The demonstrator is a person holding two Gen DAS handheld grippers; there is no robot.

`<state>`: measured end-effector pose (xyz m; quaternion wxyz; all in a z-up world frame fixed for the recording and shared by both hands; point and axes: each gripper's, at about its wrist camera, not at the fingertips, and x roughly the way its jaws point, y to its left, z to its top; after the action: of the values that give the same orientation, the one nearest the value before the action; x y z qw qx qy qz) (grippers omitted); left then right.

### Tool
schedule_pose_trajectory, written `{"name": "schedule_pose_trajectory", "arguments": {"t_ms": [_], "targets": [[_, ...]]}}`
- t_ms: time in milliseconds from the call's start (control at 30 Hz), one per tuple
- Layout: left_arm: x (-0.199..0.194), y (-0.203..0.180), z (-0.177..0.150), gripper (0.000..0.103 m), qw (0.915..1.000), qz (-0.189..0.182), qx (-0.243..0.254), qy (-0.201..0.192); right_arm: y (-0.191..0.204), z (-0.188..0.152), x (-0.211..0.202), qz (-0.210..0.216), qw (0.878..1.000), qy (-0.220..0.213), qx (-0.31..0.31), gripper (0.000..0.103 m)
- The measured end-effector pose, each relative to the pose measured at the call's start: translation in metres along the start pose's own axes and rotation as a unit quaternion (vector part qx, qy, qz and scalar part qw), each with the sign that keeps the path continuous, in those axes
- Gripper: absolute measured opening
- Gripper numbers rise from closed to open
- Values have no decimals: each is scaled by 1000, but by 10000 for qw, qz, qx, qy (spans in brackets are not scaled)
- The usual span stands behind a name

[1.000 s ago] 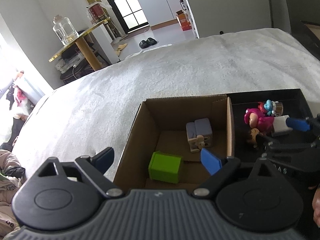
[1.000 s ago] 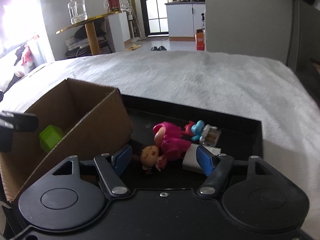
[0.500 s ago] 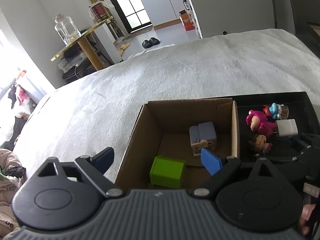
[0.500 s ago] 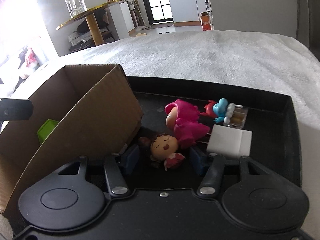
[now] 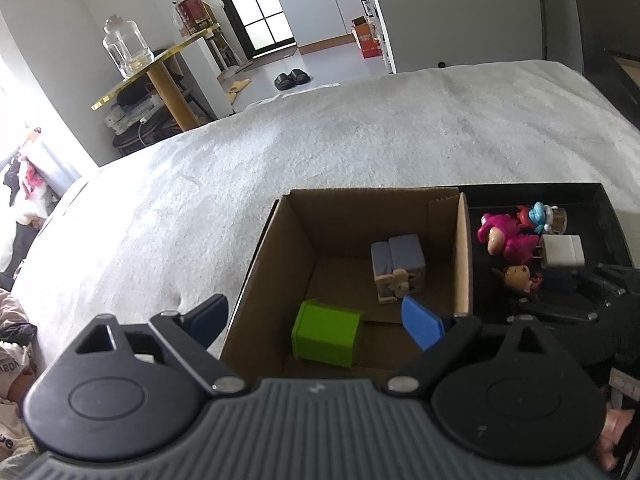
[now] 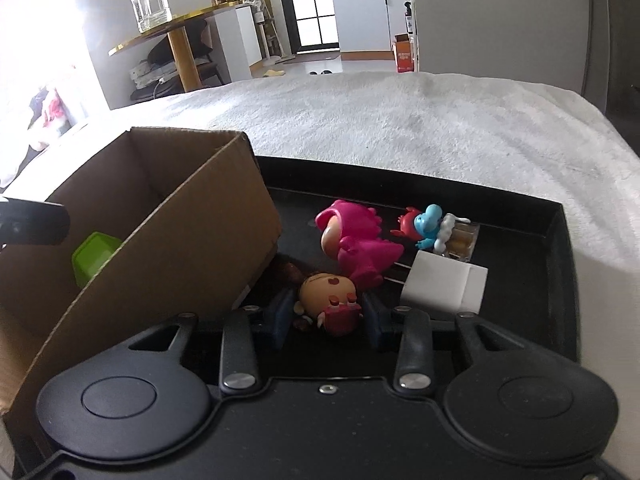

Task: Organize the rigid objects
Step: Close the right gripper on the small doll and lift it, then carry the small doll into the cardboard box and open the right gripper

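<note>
A black tray [image 6: 556,220] holds a small doll with a round face [image 6: 326,294], a pink dinosaur figure [image 6: 356,240], a blue figure on a clear block [image 6: 432,226] and a white charger [image 6: 444,286]. My right gripper [image 6: 326,314] has its jaws closed around the small doll in the tray. A cardboard box [image 5: 464,256] left of the tray holds a green block [image 5: 326,338] and a grey-blue toy [image 5: 398,268]. My left gripper [image 5: 316,320] is open and empty above the box's near left corner.
Box and tray sit on a white fuzzy bed cover [image 5: 360,140]. Beyond the bed are a gold side table with a glass jar [image 5: 128,50], a doorway and white cabinets. Clothes lie at the far left.
My right gripper has moved down and forward into the tray and closed its jaws around the small doll. The left gripper has stayed open over the box.
</note>
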<state>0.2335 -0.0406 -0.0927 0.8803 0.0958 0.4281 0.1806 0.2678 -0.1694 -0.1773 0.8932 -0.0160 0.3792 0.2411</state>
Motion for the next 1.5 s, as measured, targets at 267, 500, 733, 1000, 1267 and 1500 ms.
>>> {"name": "schedule_pose_trajectory", "arguments": {"t_ms": [267, 500, 733, 1000, 1267, 1500], "targets": [[-8, 18, -3, 93, 9995, -188, -234, -59, 6, 8, -20, -249, 9996, -15, -119, 37], [-14, 40, -7, 93, 9977, -388, -553, -100, 22, 17, -43, -527, 9982, -171, -249, 37], [-12, 62, -15, 93, 9938, -822, -739, -78, 39, 26, -59, -815, 9958, -207, -362, 37], [-4, 89, -21, 93, 9887, -1065, -1052, -77, 64, 40, -79, -1129, 9914, -349, -567, 37], [3, 110, -31, 92, 9830, -1336, -1254, -80, 87, 46, -86, -1330, 9876, -373, -747, 37], [13, 125, -40, 89, 9734, -1701, -1534, -106, 112, 49, -88, -1459, 9830, -401, -1042, 37]]}}
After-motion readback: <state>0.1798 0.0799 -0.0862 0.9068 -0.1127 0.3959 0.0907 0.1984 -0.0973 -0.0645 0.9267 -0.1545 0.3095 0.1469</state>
